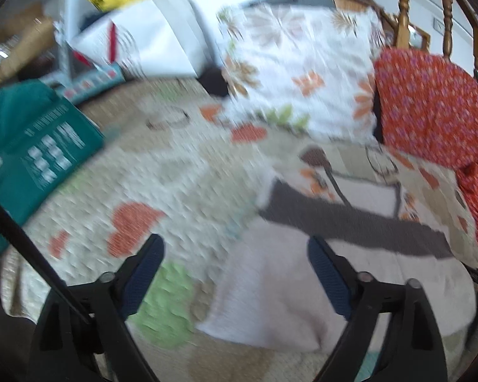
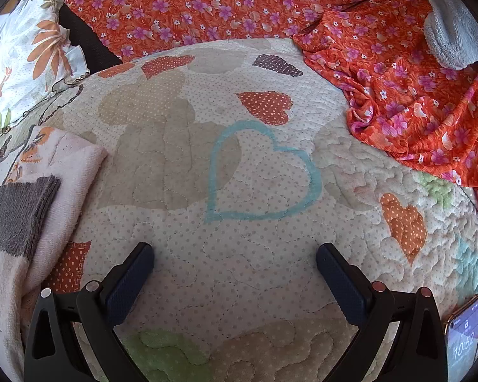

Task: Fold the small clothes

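Note:
A small pale pink garment with a dark grey band (image 1: 302, 286) lies folded on the quilted heart-pattern bedspread (image 1: 162, 172). In the blurred left wrist view it sits between and just ahead of my left gripper (image 1: 235, 254), which is open and empty above it. In the right wrist view the same garment (image 2: 32, 197) lies at the left edge. My right gripper (image 2: 235, 258) is open and empty over bare quilt (image 2: 258, 172), to the right of the garment.
Orange floral cloth (image 2: 382, 63) lies crumpled at the back and right. A floral pillow (image 1: 302, 63) and teal book (image 1: 38, 146) sit beyond. A grey fuzzy item (image 2: 452, 31) is at the top right. A phone (image 2: 465, 334) lies at the lower right.

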The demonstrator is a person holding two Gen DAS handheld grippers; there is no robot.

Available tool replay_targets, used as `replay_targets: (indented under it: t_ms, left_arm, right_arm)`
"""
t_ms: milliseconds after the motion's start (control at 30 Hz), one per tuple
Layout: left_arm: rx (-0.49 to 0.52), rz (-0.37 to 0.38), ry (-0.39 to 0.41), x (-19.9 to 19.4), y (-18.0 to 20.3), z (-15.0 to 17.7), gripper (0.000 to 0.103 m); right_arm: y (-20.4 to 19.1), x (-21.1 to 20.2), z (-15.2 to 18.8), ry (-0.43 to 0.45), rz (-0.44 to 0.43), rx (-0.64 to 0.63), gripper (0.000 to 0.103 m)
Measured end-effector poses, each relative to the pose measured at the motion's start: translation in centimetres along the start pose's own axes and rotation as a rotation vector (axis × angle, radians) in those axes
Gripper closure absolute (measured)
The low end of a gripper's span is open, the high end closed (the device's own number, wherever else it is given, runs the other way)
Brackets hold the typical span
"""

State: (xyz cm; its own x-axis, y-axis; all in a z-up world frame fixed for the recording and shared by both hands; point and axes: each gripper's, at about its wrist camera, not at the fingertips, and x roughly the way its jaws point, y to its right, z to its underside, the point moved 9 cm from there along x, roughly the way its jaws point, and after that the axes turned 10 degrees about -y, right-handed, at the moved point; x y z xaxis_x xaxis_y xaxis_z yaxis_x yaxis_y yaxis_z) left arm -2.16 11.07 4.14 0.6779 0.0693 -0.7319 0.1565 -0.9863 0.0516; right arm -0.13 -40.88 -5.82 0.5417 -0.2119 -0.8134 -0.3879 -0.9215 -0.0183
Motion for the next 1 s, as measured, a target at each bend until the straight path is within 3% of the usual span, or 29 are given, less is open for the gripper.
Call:
replay_targets:
  t_ms: [67,167,267,400,500,600,1000]
  left_arm:
    - [-0.015,-0.036,0.08,-1.5,-0.6,-0.7,0.0]
    - [-0.022,-0.049,0.158,-3.3,-0.9,-1.4,0.0]
    - [-0.011,0.0,0.175,-3.9,-0.6,-1.6,0.0]
    - [0.002,-0.037,0.119,-2.8,-0.9,-1.3,0.0]
    - [-0.009,-0.082,0.024,-1.0,-1.7,-0.3,0.0]
    - [-0.045,-0.069,-0.082,1.0,-2.6,0.8,0.0]
    - [0.024,-0.034,-0.197,3.8,-0.4,3.1,0.0]
  right_arm:
    - [0.0,0.0,0.0,0.0,0.0,0.0,0.0]
    - [0.0,0.0,0.0,0.0,0.0,0.0,0.0]
    - [0.0,0.1,0.0,0.0,0.0,0.0,0.0]
    - [0.0,0.0,0.0,0.0,0.0,0.0,0.0]
    - [0.0,0.0,0.0,0.0,0.0,0.0,0.0]
    - [0.0,0.0,0.0,0.0,0.0,0.0,0.0]
    - [0.0,0.1,0.0,0.0,0.0,0.0,0.0]
